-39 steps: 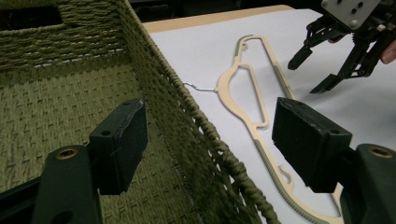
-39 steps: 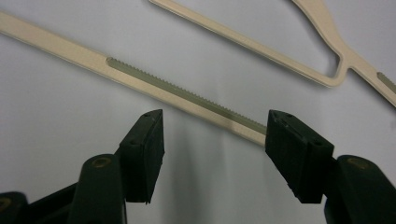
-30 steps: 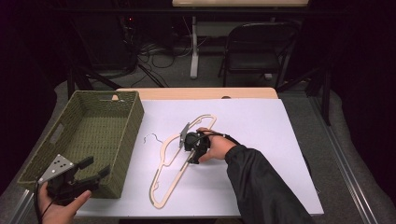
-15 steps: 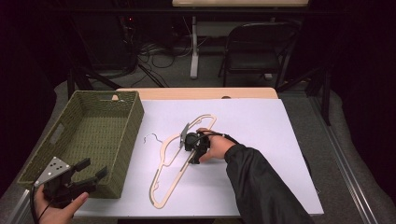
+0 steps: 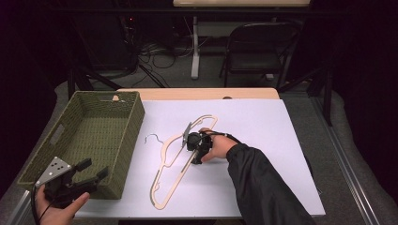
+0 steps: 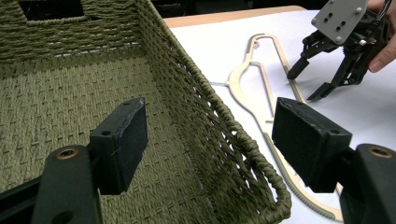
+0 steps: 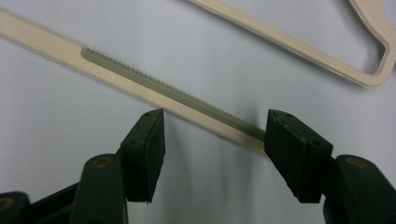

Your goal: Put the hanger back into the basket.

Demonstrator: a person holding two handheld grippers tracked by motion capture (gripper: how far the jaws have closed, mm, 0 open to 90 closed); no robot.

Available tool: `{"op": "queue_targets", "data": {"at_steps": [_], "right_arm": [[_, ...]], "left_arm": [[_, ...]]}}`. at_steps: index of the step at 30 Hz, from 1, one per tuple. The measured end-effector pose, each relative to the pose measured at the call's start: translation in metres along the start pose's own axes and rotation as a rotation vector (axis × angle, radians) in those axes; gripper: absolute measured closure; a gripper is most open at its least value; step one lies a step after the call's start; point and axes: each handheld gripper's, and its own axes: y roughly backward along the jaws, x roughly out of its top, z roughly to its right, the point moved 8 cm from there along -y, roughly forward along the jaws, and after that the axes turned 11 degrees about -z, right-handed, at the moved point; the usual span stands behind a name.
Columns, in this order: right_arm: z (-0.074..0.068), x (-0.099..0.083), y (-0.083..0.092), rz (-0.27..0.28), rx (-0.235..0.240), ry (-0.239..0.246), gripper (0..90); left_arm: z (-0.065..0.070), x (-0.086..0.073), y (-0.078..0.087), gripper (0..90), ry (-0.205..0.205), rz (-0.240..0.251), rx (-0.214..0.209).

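A cream plastic hanger [image 5: 164,187] with a metal hook lies flat on the white table top [image 5: 263,136]. My right gripper [image 5: 189,157] points down at the hanger's straight ribbed bar [image 7: 140,79]. In the right gripper view its jaws [image 7: 215,126] stand wide apart. The bar runs slantwise across their tips and no pad presses on it. These jaws have just closed a little. My left gripper [image 5: 95,168] is open and empty at the near corner of the green woven basket [image 5: 136,117]. In the left gripper view its jaws [image 6: 210,135] straddle the basket rim [image 6: 219,121], with the hanger [image 6: 243,70] and right gripper [image 6: 309,84] beyond.
The basket is empty and takes up the table's left side. A strip of bare wood [image 5: 197,93] edges the table's far side. A folding chair [image 5: 263,51] and cables stand on the floor behind the table.
The left hand and its gripper have shifted slightly beside the basket corner. The right hand stays over the hanger's bar.
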Motion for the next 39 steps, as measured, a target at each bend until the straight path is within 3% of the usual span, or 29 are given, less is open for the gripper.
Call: {"op": "queue_targets", "data": {"at_steps": [2,3,5,6,9,11,25,27,31,34,39], "right_arm": [[0.000,-0.002,0.001,-0.017,-0.001,0.001,45.1],[-0.001,-0.005,0.001,-0.027,0.020,0.000,48.9],[-0.001,-0.006,0.002,-0.029,0.022,0.005,48.8],[-0.002,-0.007,0.002,-0.026,0.011,0.035,47.7],[-0.002,-0.004,0.004,-0.001,-0.009,0.062,41.6],[-0.005,0.004,0.006,0.045,-0.015,0.085,38.6],[-0.005,0.008,-0.003,0.054,0.035,0.098,33.1],[-0.004,0.008,-0.003,0.049,0.040,0.095,32.1],[-0.007,0.013,-0.004,-0.011,0.038,0.148,30.4],[-0.007,0.015,-0.004,-0.034,0.034,0.157,30.4],[-0.007,0.014,-0.004,-0.041,0.068,0.133,33.5]], "left_arm": [[0.000,0.000,0.000,26.8,0.001,0.000,0.000],[0.000,0.000,0.000,26.8,0.001,0.000,-0.001],[0.000,0.000,0.000,26.8,-0.001,-0.003,0.001],[0.001,0.000,0.000,26.8,-0.001,-0.003,0.001],[0.001,0.000,-0.001,26.8,-0.002,-0.005,0.001],[0.000,0.000,-0.001,26.8,-0.002,-0.006,0.001],[-0.002,-0.001,-0.001,26.9,0.004,-0.004,-0.002],[-0.001,-0.001,-0.001,27.0,0.004,-0.003,-0.002],[0.000,0.000,-0.001,27.1,0.001,-0.001,-0.003],[-0.001,-0.001,-0.001,27.1,0.004,-0.002,-0.003],[-0.002,-0.001,0.000,27.2,0.006,-0.001,-0.002]]}}
